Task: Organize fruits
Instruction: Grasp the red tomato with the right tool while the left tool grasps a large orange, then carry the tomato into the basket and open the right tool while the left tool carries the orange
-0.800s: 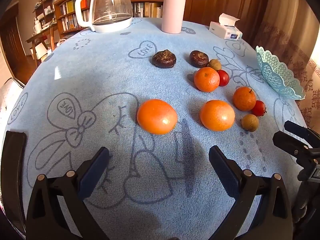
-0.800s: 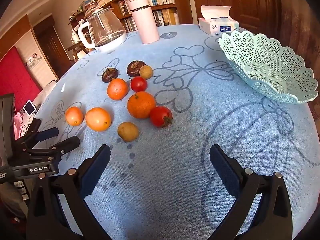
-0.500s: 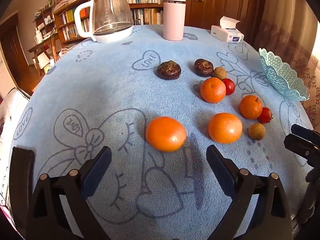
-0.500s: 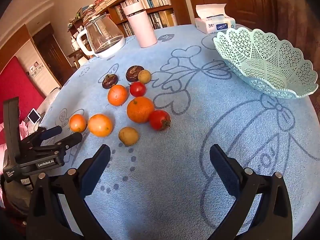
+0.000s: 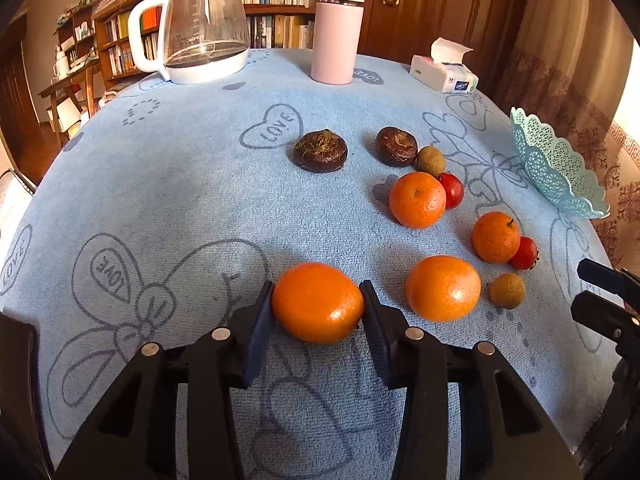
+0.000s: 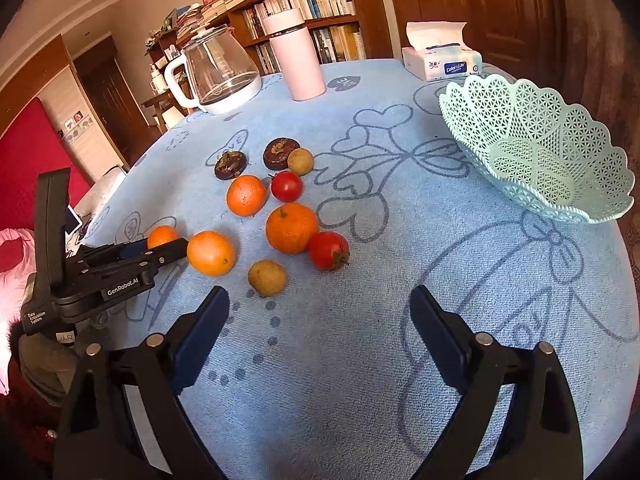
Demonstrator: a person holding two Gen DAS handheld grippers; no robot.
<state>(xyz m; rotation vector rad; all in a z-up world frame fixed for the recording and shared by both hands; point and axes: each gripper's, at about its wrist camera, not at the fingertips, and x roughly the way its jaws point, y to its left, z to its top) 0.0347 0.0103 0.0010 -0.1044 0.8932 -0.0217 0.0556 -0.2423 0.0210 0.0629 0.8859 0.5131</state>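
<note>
The left gripper (image 5: pixel 318 304) is clamping the nearest orange (image 5: pixel 318 302) across its long axis on the desk (image 5: pixel 180 184), while the right gripper (image 6: pixel 320 320) is hanging open and empty, sitting nearer the basket (image 6: pixel 540 160) lying well apart to the right

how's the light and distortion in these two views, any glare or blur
Left wrist view: strong fisheye bend, dark vignetted corners, a small glare spot on the orange between the left hand-held gripper pads, sharp focus. Right wrist view: same curvature, sunlit cloth, the basket crisp, no blur.
</note>
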